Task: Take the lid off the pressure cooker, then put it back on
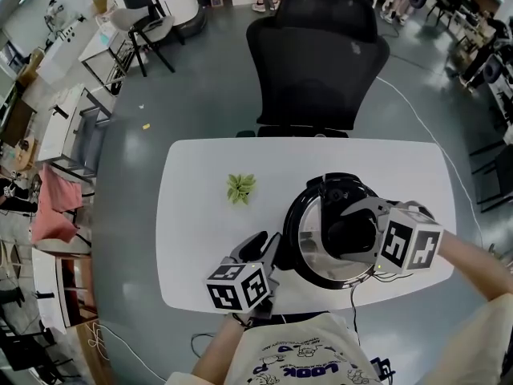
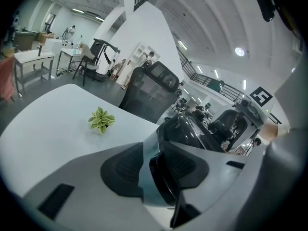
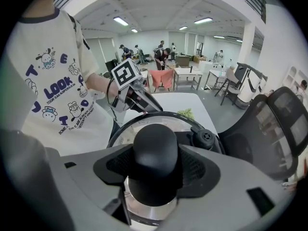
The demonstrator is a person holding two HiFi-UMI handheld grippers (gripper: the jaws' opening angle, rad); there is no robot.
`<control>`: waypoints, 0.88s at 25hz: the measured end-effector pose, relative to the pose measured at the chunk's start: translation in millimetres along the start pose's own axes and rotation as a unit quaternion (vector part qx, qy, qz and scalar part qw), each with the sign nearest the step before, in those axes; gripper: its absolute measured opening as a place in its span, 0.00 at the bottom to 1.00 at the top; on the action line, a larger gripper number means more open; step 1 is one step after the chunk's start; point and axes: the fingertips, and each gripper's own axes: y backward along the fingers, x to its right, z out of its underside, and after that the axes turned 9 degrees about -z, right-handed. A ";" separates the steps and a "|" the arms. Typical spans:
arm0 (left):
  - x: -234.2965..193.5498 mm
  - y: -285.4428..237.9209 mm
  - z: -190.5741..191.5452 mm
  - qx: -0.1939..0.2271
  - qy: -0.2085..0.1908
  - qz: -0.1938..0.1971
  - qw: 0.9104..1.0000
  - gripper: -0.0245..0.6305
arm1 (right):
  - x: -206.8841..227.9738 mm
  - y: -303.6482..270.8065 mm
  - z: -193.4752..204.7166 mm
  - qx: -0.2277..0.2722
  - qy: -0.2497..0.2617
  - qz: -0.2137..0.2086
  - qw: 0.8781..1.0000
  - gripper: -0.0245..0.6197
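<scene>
The pressure cooker (image 1: 319, 276) stands on the near right part of the white table (image 1: 196, 223), with its shiny lid (image 1: 311, 235) resting on it. My right gripper (image 1: 353, 233) reaches in from the right and is shut on the lid's black knob (image 3: 155, 150), a pad pressing on each side. A small black valve (image 3: 203, 137) sits on the lid beyond the knob. My left gripper (image 1: 269, 253) comes from the near left; its jaws are shut on the cooker's black rim (image 2: 162, 177). In the right gripper view the left gripper (image 3: 143, 102) shows at the far rim.
A small green plant (image 1: 240, 188) stands on the table to the left of the cooker. A black office chair (image 1: 317, 54) is behind the table's far edge. The cooker's cord (image 1: 350, 295) hangs over the near edge. Desks and chairs line the room's left side.
</scene>
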 end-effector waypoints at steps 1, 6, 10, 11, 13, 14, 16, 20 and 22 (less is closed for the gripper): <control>0.7 1.6 -0.8 0.001 0.000 0.000 1.000 0.26 | -1.1 0.9 -0.9 -0.002 0.000 0.002 1.000 0.50; 0.5 1.6 -2.6 0.002 -0.002 0.002 1.000 0.26 | 0.4 0.3 -1.8 -0.003 0.003 0.009 1.000 0.50; 2.7 1.6 -3.5 0.003 -0.003 0.002 1.000 0.26 | 1.1 1.6 0.0 -0.007 -0.003 0.002 1.000 0.50; 2.1 1.3 -4.1 0.003 -0.004 0.001 1.000 0.26 | 2.3 1.4 -0.2 -0.008 -0.004 0.000 1.000 0.50; 0.2 -0.4 -5.0 0.004 -0.003 -0.001 1.000 0.26 | 5.6 0.2 -0.8 -0.008 -0.005 -0.001 1.000 0.50; -0.4 -1.2 -5.3 0.005 -0.003 -0.001 1.000 0.26 | 6.9 -0.4 -1.1 -0.009 -0.006 -0.001 1.000 0.50; -0.3 -1.3 -5.6 0.006 -0.002 -0.002 1.000 0.26 | 7.1 -1.3 -3.1 -0.010 -0.009 -0.001 1.000 0.50; 0.4 0.8 -5.7 0.006 -0.001 -0.003 1.000 0.26 | 2.7 -3.2 -8.1 -0.013 -0.002 -0.003 1.000 0.50; 0.0 0.4 -6.1 0.006 0.000 -0.002 1.000 0.26 | 2.6 -3.3 -7.6 -0.006 0.000 -0.007 1.000 0.50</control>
